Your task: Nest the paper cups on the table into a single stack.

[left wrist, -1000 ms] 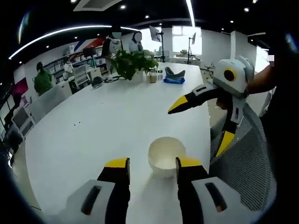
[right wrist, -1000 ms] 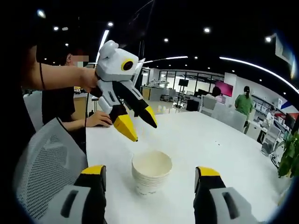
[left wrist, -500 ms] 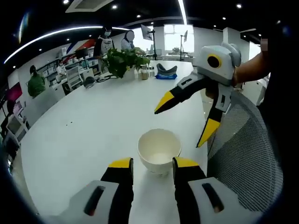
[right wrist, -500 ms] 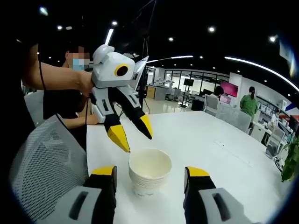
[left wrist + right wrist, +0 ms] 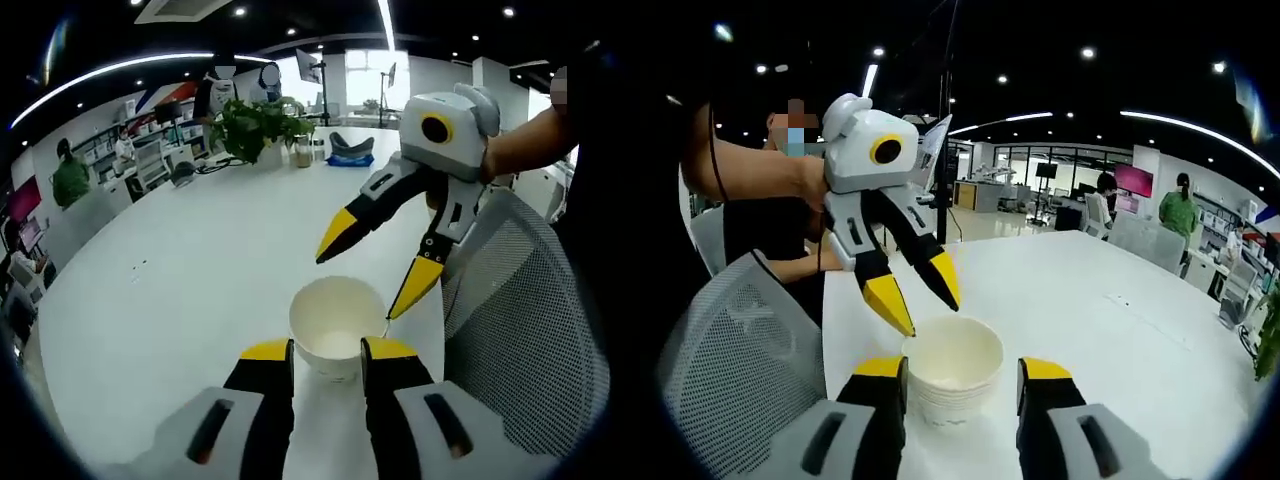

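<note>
Both claws closed in round cup stack [image 5: 948,372] since 1s ago.

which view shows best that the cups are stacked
The right gripper view: the paper cups show several nested rims down the side, between that claw's jaws. The left gripper view looks down into the top cup, so the stack's side is mostly hidden.
</note>
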### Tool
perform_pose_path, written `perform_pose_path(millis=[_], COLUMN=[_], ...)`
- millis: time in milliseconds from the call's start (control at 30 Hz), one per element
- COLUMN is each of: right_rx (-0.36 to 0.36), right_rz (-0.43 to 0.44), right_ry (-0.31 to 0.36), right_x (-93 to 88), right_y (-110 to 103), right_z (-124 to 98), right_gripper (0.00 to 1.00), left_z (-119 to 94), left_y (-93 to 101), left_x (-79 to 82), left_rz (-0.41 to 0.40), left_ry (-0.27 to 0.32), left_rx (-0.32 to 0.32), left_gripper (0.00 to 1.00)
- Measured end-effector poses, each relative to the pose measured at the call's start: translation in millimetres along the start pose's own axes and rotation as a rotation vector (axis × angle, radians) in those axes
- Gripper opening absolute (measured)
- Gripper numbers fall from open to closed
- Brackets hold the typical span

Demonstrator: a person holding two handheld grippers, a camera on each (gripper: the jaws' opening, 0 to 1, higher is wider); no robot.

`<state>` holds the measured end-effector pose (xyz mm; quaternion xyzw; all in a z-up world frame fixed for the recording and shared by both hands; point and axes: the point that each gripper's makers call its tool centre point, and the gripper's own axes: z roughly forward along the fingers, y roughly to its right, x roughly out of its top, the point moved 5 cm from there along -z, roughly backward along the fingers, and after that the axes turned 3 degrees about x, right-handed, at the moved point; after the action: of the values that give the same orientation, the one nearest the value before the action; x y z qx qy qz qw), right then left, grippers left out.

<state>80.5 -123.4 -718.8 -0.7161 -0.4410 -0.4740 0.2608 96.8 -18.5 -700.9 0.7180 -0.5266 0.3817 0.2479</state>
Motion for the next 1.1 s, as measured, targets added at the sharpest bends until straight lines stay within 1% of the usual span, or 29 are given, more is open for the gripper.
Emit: perform_pose_path(millis=[100, 233, 433, 600, 800, 900, 967, 1100], right_rx=[0.007, 0.006, 0.006, 0.0, -0.006, -0.015, -0.023, -0.038], right_rz=[-0.001, 0.004, 0.002, 0.013, 0.025, 0.029, 0.033, 0.029], right_ry=[0.001, -0.001, -0.011, -0.006, -0.015, -0.019, -0.021, -0.026], right_x=[-0.3, -0.9, -0.9, 0.6, -1.1, -3.6, -5.2, -11.2], right_y=[-1, -2, -2, -3, -6, -7, -8, -9], right_z=[1, 1, 0, -4, -10, -14, -16, -21], right_gripper=[0.37, 0.37, 0.41, 0.45, 0.52, 0.57, 0.6, 0.68], left_z=[2, 2, -1, -7, -14, -20, -22, -29], left_y=[0.6, 0.0, -0.6, -4.1, -5.5, -5.7, -5.8, -4.6], left_x=[0.4, 0.2, 1.6, 4.7, 5.1, 4.2, 2.8, -6.4], left_rz=[-0.001, -0.003, -0.008, -0.024, -0.047, -0.067, -0.08, -0.126], left_ry=[0.003, 0.003, 0.017, 0.048, 0.081, 0.12, 0.136, 0.163], left_rx=[-0.003, -0.003, 0.007, 0.024, 0.051, 0.077, 0.094, 0.128], left_gripper=[0.24, 0.25, 0.28, 0.32, 0.38, 0.4, 0.43, 0.51])
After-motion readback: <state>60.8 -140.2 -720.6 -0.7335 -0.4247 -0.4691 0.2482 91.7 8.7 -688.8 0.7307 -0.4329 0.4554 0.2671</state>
